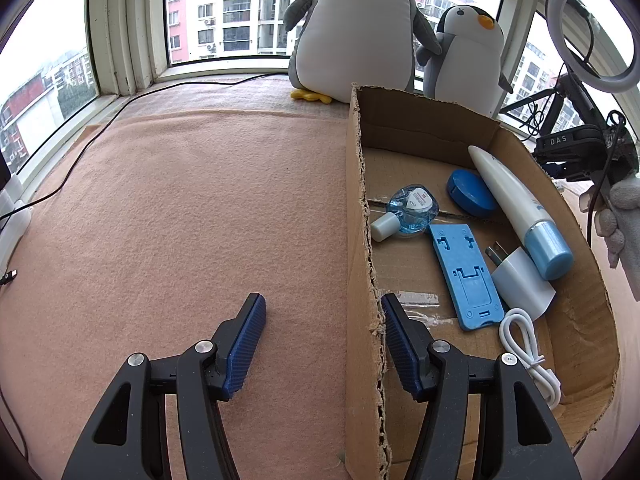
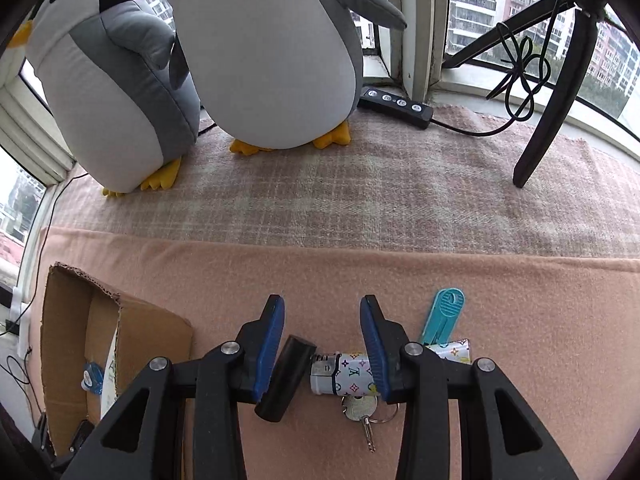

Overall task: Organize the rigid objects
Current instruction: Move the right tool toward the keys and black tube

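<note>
the left gripper (image 1: 322, 340) hangs over the pink blanket (image 1: 180, 208) with its jaws spread wide and nothing between them — the left wall of the cardboard box (image 1: 358, 240) rises in the gap, closer to the right pad. inside the box lie a clear blue bottle (image 1: 408, 210) with a white cap, a round blue case (image 1: 470, 194) beyond it, a flat blue phone stand (image 1: 466, 276), a white plug adapter (image 1: 520, 280), a long white tube with a blue cap (image 1: 516, 212) leaning along the right wall, and a coiled white cable (image 1: 528, 352) in the near corner. two plush penguins (image 1: 360, 32) stand at the far window.

the right gripper (image 2: 322, 340) is likewise wide open, gripping nothing. between its pads, low in the right wrist view, lie a black cylinder (image 2: 286, 376) tilted against the left pad and a patterned white lighter (image 2: 344, 374) running to the right pad; whether the pads touch them cannot be told. a key on a ring (image 2: 362, 410) lies just near of the lighter, and a teal clip (image 2: 442, 314) sits right of the right finger. the box stands to the left, well apart from these.
</note>
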`<state>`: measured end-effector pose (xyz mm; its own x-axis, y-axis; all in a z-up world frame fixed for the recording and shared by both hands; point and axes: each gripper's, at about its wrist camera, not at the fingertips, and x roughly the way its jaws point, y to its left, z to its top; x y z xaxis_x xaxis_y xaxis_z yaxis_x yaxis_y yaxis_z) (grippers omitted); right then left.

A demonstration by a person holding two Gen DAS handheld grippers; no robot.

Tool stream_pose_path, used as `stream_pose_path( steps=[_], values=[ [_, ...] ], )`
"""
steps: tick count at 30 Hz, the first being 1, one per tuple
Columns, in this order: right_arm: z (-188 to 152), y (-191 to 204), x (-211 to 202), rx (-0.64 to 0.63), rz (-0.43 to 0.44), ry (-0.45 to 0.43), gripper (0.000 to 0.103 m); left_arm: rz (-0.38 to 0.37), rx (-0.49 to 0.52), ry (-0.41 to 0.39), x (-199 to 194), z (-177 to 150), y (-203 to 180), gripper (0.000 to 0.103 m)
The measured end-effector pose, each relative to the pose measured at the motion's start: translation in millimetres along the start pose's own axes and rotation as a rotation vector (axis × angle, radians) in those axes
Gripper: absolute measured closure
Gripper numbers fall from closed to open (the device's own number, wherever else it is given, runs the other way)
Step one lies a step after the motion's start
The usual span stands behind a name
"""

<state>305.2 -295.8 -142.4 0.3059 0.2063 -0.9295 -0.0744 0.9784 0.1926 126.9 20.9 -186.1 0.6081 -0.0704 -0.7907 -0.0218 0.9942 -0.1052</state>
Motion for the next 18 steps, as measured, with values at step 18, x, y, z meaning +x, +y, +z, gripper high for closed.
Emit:
stream_pose_path(
  steps=[18],
  values=[
    [-103,-17,-38,-0.017,0.092,0.005,0.067,-0.001,0.000,0.000,0,0,0,0.040]
  ],
)
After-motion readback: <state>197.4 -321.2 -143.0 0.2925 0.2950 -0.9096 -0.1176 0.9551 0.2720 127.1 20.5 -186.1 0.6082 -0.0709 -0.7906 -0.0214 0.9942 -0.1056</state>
